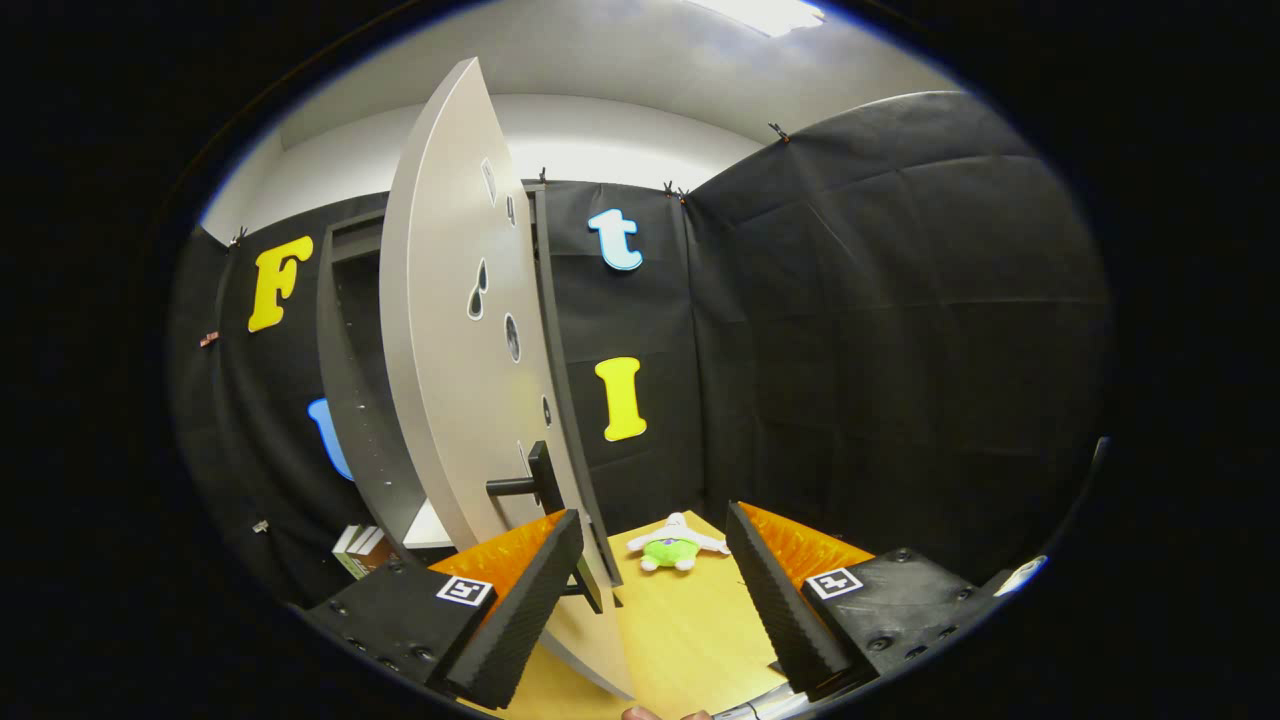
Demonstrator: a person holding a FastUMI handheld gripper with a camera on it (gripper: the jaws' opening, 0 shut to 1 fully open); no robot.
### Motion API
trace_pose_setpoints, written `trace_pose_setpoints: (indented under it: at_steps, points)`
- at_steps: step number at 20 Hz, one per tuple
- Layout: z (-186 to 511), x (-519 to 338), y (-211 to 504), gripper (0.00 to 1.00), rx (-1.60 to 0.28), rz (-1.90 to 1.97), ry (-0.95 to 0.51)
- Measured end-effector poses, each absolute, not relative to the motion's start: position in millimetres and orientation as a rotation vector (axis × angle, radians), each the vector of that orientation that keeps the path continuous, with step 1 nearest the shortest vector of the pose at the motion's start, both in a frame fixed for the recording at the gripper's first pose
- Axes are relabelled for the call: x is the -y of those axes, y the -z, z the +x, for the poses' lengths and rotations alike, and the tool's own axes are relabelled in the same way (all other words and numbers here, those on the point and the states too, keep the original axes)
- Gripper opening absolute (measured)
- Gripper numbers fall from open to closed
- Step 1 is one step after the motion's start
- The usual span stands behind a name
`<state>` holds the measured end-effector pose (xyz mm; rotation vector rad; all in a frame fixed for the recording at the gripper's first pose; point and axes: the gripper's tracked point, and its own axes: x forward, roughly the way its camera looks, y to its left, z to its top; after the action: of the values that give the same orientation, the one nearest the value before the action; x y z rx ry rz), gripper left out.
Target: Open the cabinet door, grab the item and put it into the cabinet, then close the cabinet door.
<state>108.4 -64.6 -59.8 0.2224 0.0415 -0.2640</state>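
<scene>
A tall grey cabinet (350, 400) stands left of my fingers with its pale door (450, 330) swung open toward me, seen nearly edge-on. The door's dark handle (525, 485) sticks out just above my left finger (520, 610). My gripper (655, 600) is open, its fingers wide apart and holding nothing; the door's lower edge runs down between them, close to the left one. Beyond the fingers, on the wooden table (690, 620), lies a small green and white plush toy (675, 545), near the black cloth wall.
Inside the cabinet a white shelf (430, 525) shows low down, and several books (360, 548) lean beside the cabinet's base. Black cloth walls close the booth at the back and right. The open door takes up the room left of the toy.
</scene>
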Motion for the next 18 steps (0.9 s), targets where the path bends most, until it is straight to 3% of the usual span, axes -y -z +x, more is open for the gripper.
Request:
trace_pose_setpoints:
  at_steps: [13, 18]
  points:
    - [159.7, -100.8, 77.6, 0.98, -0.132, 0.268, -0.06]
    - [170.5, -139.3, 82.0, 0.98, -0.149, 0.193, -0.106]
